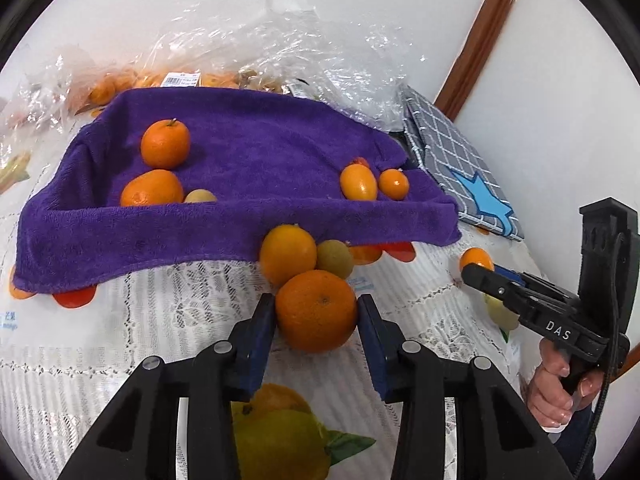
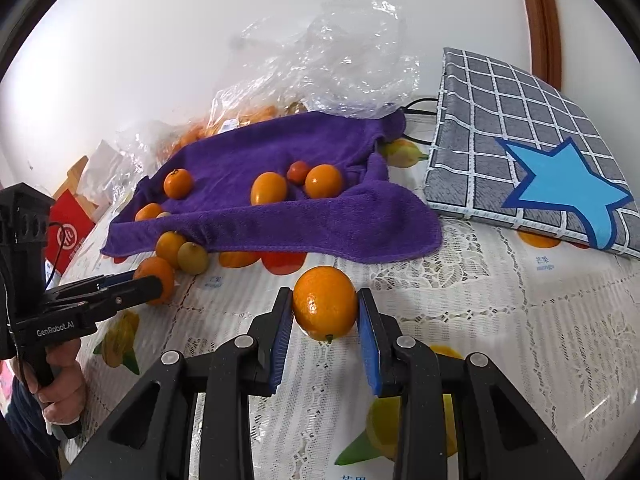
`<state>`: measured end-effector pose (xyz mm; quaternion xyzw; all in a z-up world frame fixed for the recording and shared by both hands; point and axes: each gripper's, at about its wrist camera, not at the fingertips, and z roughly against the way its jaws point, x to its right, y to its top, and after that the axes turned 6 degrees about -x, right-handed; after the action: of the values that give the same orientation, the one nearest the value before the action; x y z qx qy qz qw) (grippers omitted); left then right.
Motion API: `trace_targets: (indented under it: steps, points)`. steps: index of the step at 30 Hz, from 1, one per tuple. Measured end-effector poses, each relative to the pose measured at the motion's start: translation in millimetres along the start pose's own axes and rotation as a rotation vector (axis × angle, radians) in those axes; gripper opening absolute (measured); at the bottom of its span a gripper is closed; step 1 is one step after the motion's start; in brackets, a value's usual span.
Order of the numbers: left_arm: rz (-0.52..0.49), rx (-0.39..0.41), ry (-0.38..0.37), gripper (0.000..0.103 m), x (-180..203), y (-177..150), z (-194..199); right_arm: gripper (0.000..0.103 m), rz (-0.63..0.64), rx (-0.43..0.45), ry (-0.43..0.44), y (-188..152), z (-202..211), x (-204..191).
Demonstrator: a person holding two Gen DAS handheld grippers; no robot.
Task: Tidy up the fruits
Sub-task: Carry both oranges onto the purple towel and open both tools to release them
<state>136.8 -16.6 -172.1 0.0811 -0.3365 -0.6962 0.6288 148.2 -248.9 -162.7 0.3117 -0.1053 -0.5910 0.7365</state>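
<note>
- Up front, a round orange [image 1: 316, 311] is clamped between the blue pads of the left gripper [image 1: 316, 320], low over the lace tablecloth [image 1: 160, 320].
- A smaller orange [image 2: 325, 303] is gripped likewise by the right gripper [image 2: 325, 312].
- More fruit is seen on a purple towel [image 1: 248, 152].
- Behind lie crumpled plastic bags [image 2: 340, 56], a checked cushion [image 2: 500, 120] and a white wall [image 2: 200, 20].

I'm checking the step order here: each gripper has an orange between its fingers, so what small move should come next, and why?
Probably lift the left gripper with its orange and carry it over the towel's near fold. The pads sit against both sides of the fruit, other fruit already lies on the towel, and two more pieces crowd just ahead. The right gripper holds its own orange and could follow.
</note>
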Motion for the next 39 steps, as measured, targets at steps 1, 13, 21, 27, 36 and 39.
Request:
trace_targets:
  steps: [1, 13, 21, 27, 36, 39]
  points:
    - [0.0, -0.006, 0.001, 0.039, 0, 0, -1, 0.032, 0.0, 0.0, 0.001, 0, 0, 0]
    - [-0.012, 0.031, 0.003, 0.039, 1, -1, 4, 0.032, 0.001, 0.001, -0.003, 0, -1, -2]
    - [0.011, 0.094, -0.007, 0.039, -4, -3, 18, 0.032, -0.019, 0.026, 0.028, -3, 5, 3]
    - [0.068, 0.137, -0.029, 0.039, -15, -1, 27, 0.032, -0.025, 0.032, 0.042, -1, 6, 5]
    - [0.128, 0.163, -0.035, 0.039, -27, 1, 33, 0.032, -0.002, 0.059, 0.045, 5, 12, -8]
    - [0.142, 0.176, -0.029, 0.039, -31, 2, 37, 0.032, 0.008, 0.075, 0.056, 11, 16, -13]
